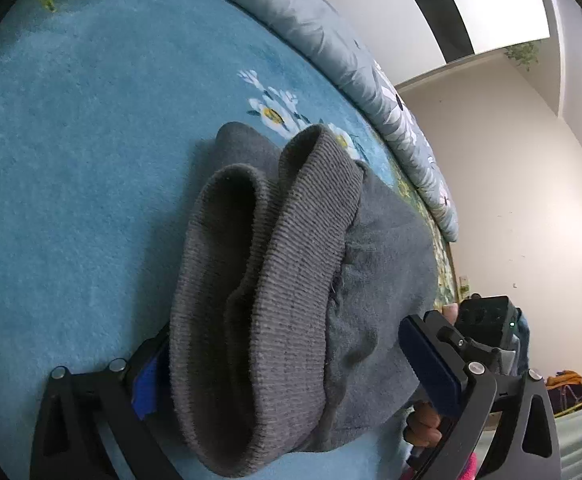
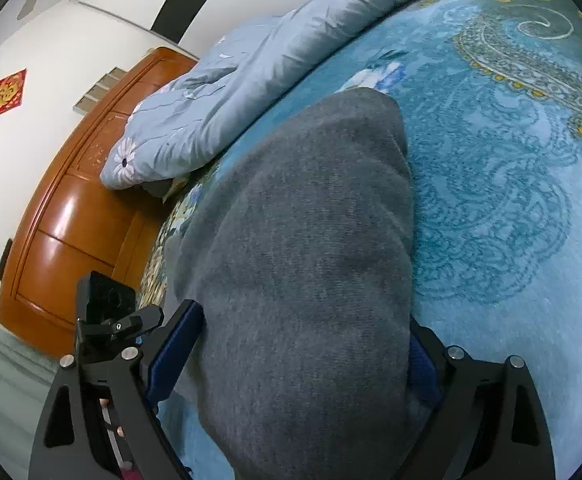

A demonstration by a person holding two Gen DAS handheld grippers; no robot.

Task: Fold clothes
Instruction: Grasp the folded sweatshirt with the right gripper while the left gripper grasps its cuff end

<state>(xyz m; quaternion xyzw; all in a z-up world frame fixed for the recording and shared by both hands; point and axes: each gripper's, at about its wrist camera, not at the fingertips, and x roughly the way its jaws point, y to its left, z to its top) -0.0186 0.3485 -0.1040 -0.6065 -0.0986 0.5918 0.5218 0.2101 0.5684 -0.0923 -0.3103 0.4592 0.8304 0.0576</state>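
Here the grey sweater [image 1: 275,280] lies bunched on the blue bed cover [image 1: 71,160], filling both frames' centres. Each gripper, left [image 1: 291,368] and right [image 2: 303,356], has jaws wide around cloth. Closing looks next.

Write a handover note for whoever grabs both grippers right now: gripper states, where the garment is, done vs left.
Left gripper: jaws apart, the grey knit garment with ribbed cuffs bunched between the fingers; no firm clamp visible.
Right gripper: jaws apart around the garment's plain grey end; grip unclear.
Garment lies on the blue patterned plush blanket, beside the pale blue floral duvet.
Done: garment appears doubled over, cuffs stacked.
Left: likely finish the fold, flatten, release.
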